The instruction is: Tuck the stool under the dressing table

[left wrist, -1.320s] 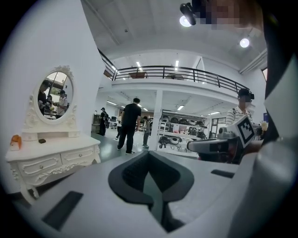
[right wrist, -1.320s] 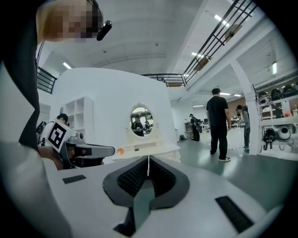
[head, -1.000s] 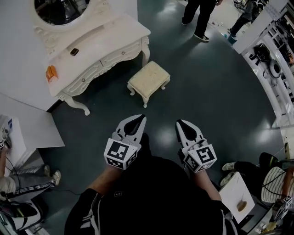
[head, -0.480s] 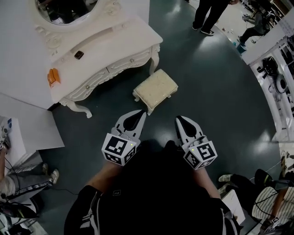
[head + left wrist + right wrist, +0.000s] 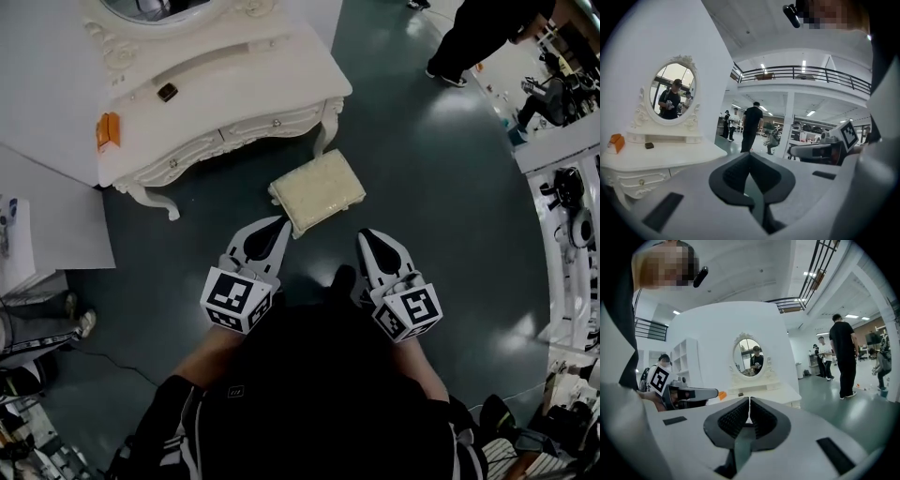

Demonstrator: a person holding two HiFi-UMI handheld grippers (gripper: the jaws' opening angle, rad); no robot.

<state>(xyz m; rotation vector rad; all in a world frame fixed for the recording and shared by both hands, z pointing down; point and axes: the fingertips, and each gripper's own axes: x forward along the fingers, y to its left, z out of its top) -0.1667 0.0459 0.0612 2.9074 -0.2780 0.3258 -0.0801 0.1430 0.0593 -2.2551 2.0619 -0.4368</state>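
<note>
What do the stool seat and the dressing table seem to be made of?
Cream square stool: the seat looks like padded fabric, matt, with fine texture. White carved dressing table: probably painted wood, smooth with slight sheen; carved scrolls and curved legs suggest it, though moulded material is possible.

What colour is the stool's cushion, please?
Cream, a pale yellowish off-white; the stool shows best in the head view.

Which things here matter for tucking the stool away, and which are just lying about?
For the job: stool, dressing table, left gripper and right gripper, both shut and empty.
Just lying about: orange object and small dark object on the tabletop.
</note>
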